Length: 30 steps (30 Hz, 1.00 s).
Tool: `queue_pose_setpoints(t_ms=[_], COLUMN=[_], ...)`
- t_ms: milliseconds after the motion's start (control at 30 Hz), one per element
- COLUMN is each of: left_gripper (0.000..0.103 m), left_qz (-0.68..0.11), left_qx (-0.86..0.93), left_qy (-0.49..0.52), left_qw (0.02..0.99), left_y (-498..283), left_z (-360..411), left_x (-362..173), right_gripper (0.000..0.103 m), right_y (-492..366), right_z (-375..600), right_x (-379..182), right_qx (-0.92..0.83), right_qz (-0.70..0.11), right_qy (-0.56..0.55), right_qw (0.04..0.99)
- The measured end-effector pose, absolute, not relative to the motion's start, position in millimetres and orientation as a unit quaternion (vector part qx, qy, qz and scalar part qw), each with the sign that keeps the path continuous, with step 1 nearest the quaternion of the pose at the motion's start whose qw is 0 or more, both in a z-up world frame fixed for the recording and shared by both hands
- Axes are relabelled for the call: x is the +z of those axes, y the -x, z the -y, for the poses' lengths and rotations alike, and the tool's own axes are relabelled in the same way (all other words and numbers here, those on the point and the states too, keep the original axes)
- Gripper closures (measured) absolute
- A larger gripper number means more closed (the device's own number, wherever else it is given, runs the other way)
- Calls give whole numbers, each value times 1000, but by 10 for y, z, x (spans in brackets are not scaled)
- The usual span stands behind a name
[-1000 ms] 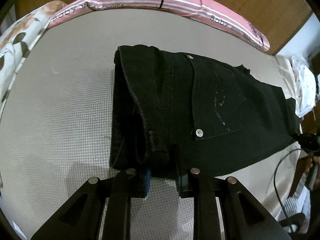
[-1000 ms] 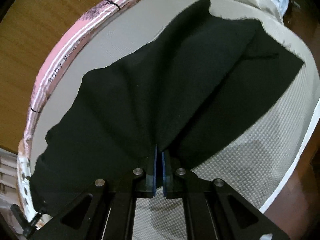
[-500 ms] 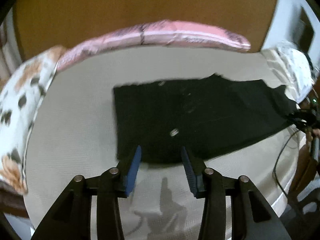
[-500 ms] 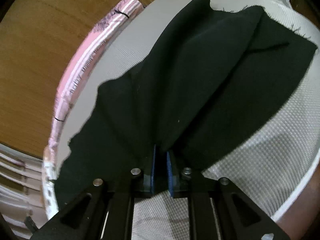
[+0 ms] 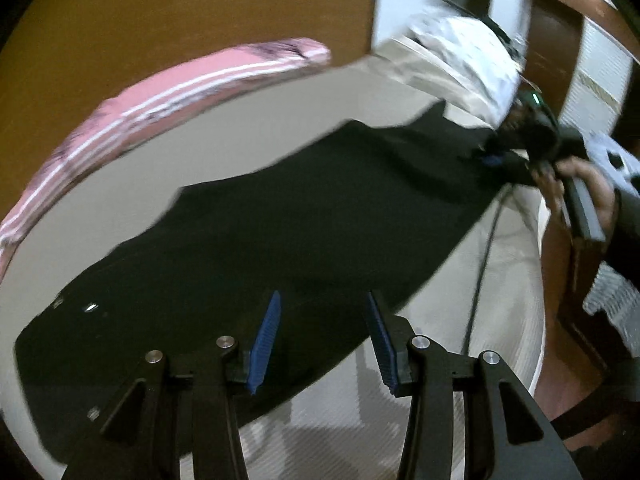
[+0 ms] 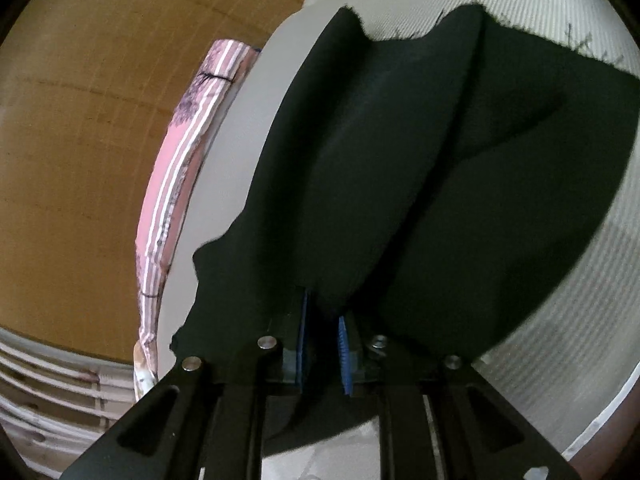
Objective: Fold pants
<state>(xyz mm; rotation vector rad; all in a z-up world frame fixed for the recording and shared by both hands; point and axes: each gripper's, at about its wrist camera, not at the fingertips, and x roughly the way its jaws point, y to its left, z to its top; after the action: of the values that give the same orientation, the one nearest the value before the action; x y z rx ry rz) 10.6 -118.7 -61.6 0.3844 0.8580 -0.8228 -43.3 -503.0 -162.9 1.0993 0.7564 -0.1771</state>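
The black pants (image 5: pixel 320 220) lie stretched across the beige bed (image 5: pixel 432 360), waist end with its metal buttons at the lower left. My left gripper (image 5: pixel 323 296) hovers open over the middle of the near edge, its blue pads apart with nothing between them. At the far right a person's hand (image 5: pixel 576 184) holds my right gripper (image 5: pixel 492 158) at the leg end. In the right wrist view the pants (image 6: pixel 400 160) rise in ridges into my right gripper (image 6: pixel 323 306), whose jaws stand slightly apart with a fold of cloth pinched between them.
A pink striped pillow (image 5: pixel 180 88) lies along the wooden headboard (image 5: pixel 160 20). White bedding (image 5: pixel 460 48) is heaped at the far right corner. A black cable (image 5: pixel 480 260) hangs near the bed's right edge (image 5: pixel 538 320).
My left gripper let go of the waist end, opened, and swung right along the pants while rolling. My right gripper's jaws parted a little, still with cloth between them.
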Motion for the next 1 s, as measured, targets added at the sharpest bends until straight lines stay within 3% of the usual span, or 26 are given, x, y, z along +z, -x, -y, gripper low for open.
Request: queue_pose_setpoints(t_ms=[133,267,667,700,733,800,1000], left_gripper=[57,57,57,60,74,92,95], left_qz=[-405,-405,-388,-388,-385,-389,-397], left_qx=[-404,-397,-391,-389,-386,-388,-382], left_qy=[-176,-171,-224,-231,-236,-244,-237], left_qw=[801,806,804,803,804,799,800], left_y=[-63,-81,25,26,34,30,5], left_z=[1517,1664,2216,2285,2337,2436,2471], left_x=[-728,-787,-919,-938,-949,-987,-1030], right_gripper=[89,96,97,97,97,94,90], right_y=[381,338,329,347,357,394,579], right_z=[5179,5248,5262,5267,5267,5275,5502], right_x=[-1584,-1523,-1187,-1197,-1214,-1269,-1526], right_qx=[-76,-65,-53,-52,-51,-50,-85], right_qz=[-349,-354,-333,-331,-329,-326,-310], right_qy=[-512,-510,-515,-518,-520,-525,-547], right_qw=[781,781,788,787,786,785,773])
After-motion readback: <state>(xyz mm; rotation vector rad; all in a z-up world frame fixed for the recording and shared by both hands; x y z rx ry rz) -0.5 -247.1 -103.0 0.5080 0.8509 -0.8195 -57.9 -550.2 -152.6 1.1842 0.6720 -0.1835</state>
